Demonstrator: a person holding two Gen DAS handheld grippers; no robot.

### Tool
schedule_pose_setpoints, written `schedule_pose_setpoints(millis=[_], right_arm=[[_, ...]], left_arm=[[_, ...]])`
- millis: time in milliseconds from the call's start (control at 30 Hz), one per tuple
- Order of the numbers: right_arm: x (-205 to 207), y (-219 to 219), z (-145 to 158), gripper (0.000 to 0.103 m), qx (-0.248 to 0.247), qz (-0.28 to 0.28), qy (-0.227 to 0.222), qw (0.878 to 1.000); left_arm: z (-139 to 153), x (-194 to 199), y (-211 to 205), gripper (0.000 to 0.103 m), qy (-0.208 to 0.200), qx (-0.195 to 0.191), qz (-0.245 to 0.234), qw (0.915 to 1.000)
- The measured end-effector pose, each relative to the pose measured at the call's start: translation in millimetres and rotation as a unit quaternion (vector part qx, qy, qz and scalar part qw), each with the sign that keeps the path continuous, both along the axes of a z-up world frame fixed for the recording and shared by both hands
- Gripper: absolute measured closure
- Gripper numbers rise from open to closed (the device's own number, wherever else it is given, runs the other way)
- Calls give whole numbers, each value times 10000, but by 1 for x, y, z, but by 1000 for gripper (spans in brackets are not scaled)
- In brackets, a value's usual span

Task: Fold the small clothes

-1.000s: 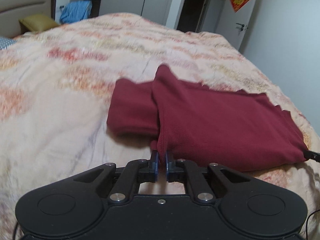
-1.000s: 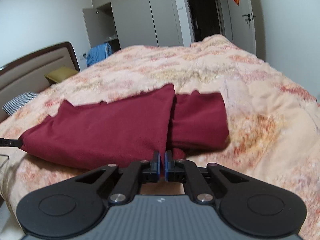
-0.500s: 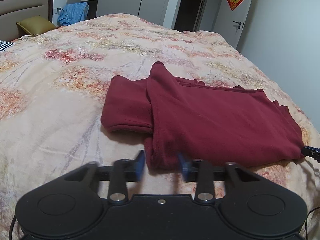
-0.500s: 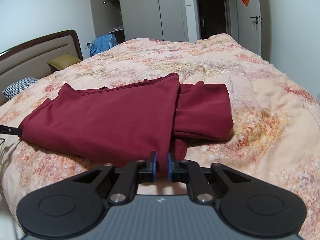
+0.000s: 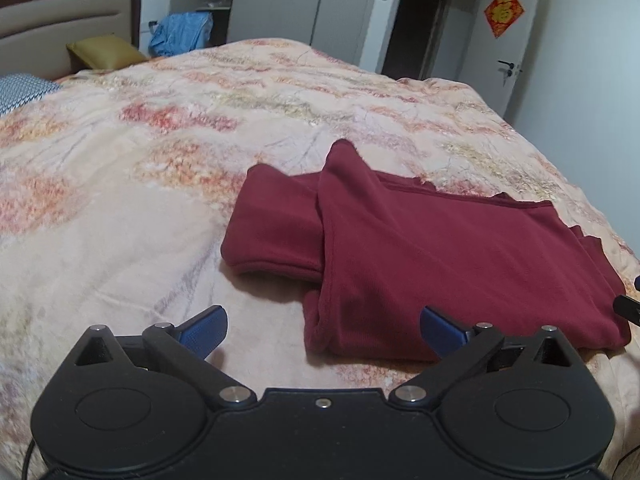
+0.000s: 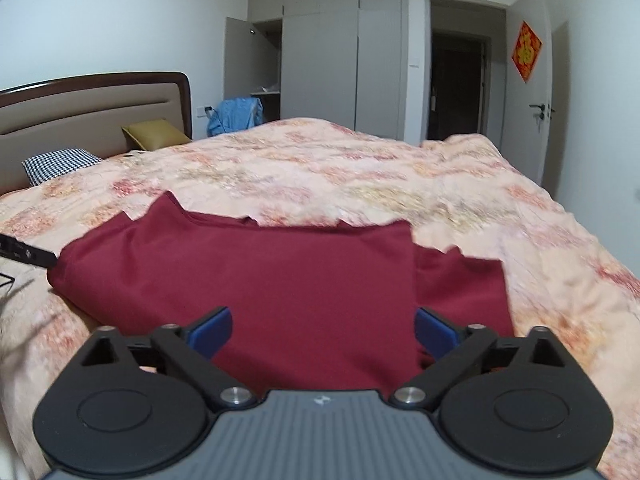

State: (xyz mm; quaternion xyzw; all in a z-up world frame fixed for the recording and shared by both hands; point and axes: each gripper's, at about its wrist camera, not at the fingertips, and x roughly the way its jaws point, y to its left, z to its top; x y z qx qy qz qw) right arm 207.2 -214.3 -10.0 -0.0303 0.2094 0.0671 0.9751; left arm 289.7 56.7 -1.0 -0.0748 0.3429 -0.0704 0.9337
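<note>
A dark red garment lies folded on the floral bedspread, one layer laid over another that sticks out on its left. My left gripper is open and empty, just short of the garment's near corner. In the right wrist view the same garment fills the middle. My right gripper is open and empty, its blue fingers spread over the garment's near edge. The tip of the other gripper shows at the garment's far side in each view.
The headboard, a checked pillow and an olive pillow are at the bed's far end. A blue cloth hangs by the open wardrobe. A door stands at the right wall.
Both grippers were shut on the garment's near edge a second ago. Both have let go and opened wide. The garment now rests on the bed.
</note>
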Motion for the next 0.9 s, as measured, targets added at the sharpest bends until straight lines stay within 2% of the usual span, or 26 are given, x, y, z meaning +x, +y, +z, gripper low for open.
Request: schedule_pose_setpoints(millis=[167, 300, 433, 533, 700, 900], right_arm=[[18, 38, -4, 0, -438, -236, -107, 9987], [25, 61, -9, 0, -534, -167, -212, 9982], [29, 79, -20, 0, -738, 48, -287, 9968], [32, 90, -31, 0, -864, 117, -232, 9959], [39, 98, -58, 0, -897, 11, 16, 9960], [34, 106, -70, 0, -1105, -75, -129, 9938]], left_arm=[[-17, 8, 3, 1, 292, -430, 241, 9984], [-23, 7, 4, 1, 244, -747, 352, 9963], [-27, 5, 9, 1, 169, -1476, 399, 9881], [-31, 4, 14, 1, 192, -1802, 407, 9826], [-31, 11, 16, 1, 219, -2076, 520, 9766], [-31, 32, 13, 1, 142, -2263, 604, 9721]])
